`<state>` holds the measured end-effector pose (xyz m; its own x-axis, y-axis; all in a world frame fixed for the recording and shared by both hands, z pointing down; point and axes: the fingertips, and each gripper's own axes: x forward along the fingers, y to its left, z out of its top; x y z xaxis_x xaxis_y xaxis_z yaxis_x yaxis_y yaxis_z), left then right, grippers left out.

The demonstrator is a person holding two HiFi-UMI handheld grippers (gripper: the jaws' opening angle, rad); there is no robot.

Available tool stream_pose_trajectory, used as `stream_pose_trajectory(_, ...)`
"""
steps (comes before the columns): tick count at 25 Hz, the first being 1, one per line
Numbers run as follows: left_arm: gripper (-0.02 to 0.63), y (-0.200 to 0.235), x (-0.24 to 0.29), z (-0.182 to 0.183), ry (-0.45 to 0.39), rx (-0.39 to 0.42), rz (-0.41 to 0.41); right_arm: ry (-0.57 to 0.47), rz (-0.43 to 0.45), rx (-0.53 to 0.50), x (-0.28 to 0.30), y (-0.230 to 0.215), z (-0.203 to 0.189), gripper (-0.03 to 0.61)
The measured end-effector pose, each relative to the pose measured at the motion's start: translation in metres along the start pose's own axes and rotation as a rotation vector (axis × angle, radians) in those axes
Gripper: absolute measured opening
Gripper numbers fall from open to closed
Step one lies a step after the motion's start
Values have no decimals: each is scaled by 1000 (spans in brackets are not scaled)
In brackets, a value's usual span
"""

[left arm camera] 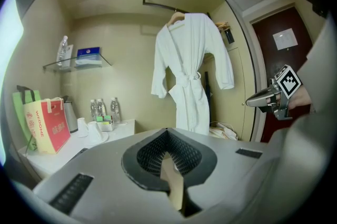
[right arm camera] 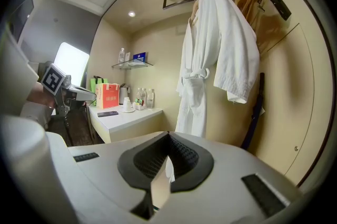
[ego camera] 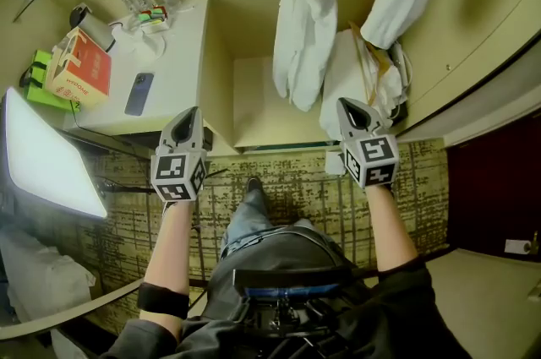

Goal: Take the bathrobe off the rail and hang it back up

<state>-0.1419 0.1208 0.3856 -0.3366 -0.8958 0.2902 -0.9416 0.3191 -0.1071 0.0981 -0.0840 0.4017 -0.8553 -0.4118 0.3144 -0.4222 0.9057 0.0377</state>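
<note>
Bathrobe (left arm camera: 189, 70) hangs on a hanger from the rail (left arm camera: 158, 5), belt tied, right of the white counter (ego camera: 182, 53). My left gripper (ego camera: 186, 122) and right gripper (ego camera: 355, 114) are both clenched empty, side by side, well short of the robe.

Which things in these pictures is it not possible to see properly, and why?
- Head view: top of the bathrobe and the rail, cut off by the upper edge.
- Left gripper view: print on the red bag, too small.
- Head view: pile below the bathrobe, partly behind its sleeve.
</note>
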Motion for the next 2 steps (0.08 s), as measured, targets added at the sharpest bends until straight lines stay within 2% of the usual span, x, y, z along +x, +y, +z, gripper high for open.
stream_pose_trajectory(2, 3, 5, -2, -1, -4, 2, 0, -5, 1, -6, 4, 6, 2, 14)
